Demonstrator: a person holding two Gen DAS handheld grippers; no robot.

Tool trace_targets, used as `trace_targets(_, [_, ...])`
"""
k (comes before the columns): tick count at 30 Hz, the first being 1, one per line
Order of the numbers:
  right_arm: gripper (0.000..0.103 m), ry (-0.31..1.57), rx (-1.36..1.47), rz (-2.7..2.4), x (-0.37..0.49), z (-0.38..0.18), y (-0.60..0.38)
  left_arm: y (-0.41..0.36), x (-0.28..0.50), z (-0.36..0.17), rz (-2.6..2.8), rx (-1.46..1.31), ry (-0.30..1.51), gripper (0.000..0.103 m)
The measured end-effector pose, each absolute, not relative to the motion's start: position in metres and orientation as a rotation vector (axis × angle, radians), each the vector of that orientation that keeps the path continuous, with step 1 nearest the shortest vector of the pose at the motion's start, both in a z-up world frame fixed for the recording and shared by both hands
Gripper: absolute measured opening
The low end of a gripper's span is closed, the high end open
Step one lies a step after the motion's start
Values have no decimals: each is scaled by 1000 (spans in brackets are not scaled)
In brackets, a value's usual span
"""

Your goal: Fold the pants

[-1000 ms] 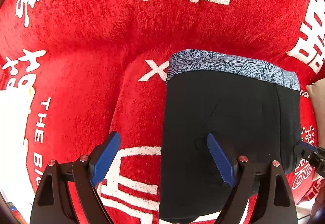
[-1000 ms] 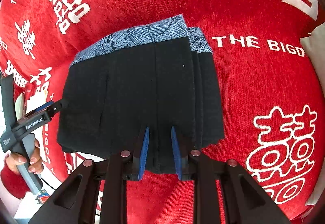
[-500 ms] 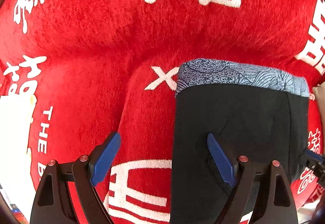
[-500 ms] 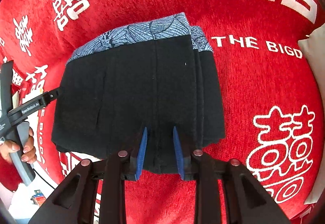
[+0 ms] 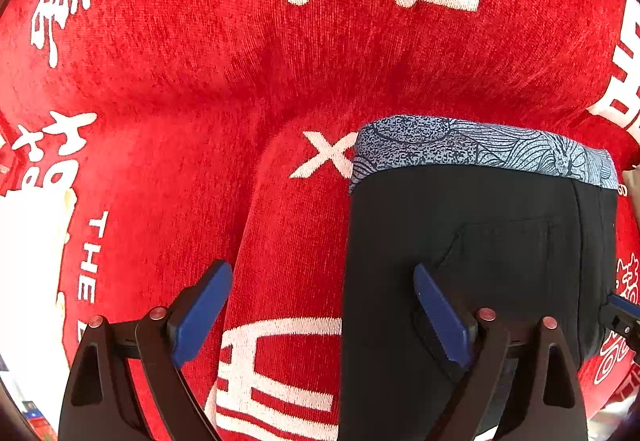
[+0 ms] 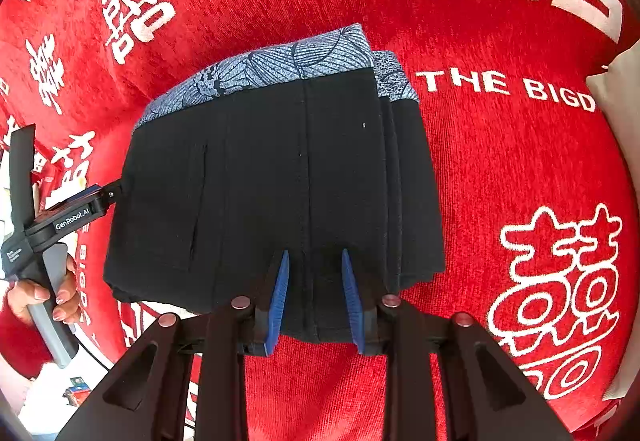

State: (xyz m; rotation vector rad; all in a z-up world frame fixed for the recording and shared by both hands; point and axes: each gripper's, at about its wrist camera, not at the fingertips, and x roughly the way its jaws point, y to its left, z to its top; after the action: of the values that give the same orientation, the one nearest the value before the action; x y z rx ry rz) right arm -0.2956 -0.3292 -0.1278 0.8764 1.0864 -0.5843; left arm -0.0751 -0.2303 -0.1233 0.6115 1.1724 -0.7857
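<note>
The black pants point(image 6: 280, 181) with a blue patterned waistband point(image 6: 288, 61) lie folded into a compact stack on the red blanket point(image 6: 500, 161). My right gripper point(image 6: 314, 281) is at the stack's near edge, its jaws partly apart around a fold of black cloth. My left gripper point(image 5: 320, 305) is open wide at the stack's left edge: its right finger point(image 5: 438, 317) is over the pants point(image 5: 472, 261), its left finger point(image 5: 200, 313) over the blanket point(image 5: 200, 81). The left gripper also shows in the right wrist view point(image 6: 100, 197), beside the stack.
The red blanket with white characters covers a soft, bulging surface. A white pillow point(image 6: 616, 101) lies at the right edge, and white cloth point(image 5: 28, 261) shows at the left of the left wrist view. A hand point(image 6: 56, 289) holds the left gripper's handle.
My right gripper's jaws have widened slightly around the pants' near edge. My left gripper has shifted left relative to the stack, still open.
</note>
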Motion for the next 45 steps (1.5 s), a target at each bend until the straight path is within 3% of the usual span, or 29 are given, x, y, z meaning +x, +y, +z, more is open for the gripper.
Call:
trace_targets(5, [35,1069,887,-583,-297,-126,-330,-229,-71,-122,-788,596,1184,93])
trace_targets(16, [66,1003,900,-534,-309,-103,-339,-225,-65,-113,-914,553,1265,93])
trace_targets(35, [70,914,1241,-372,-342,-171,-414,-248,-39,-156,-1196,420,1627,93])
trace_targets(45, [70,899,1269,-198,-328,-197,-433,-264,-50,-172,-1262,412,1659,93])
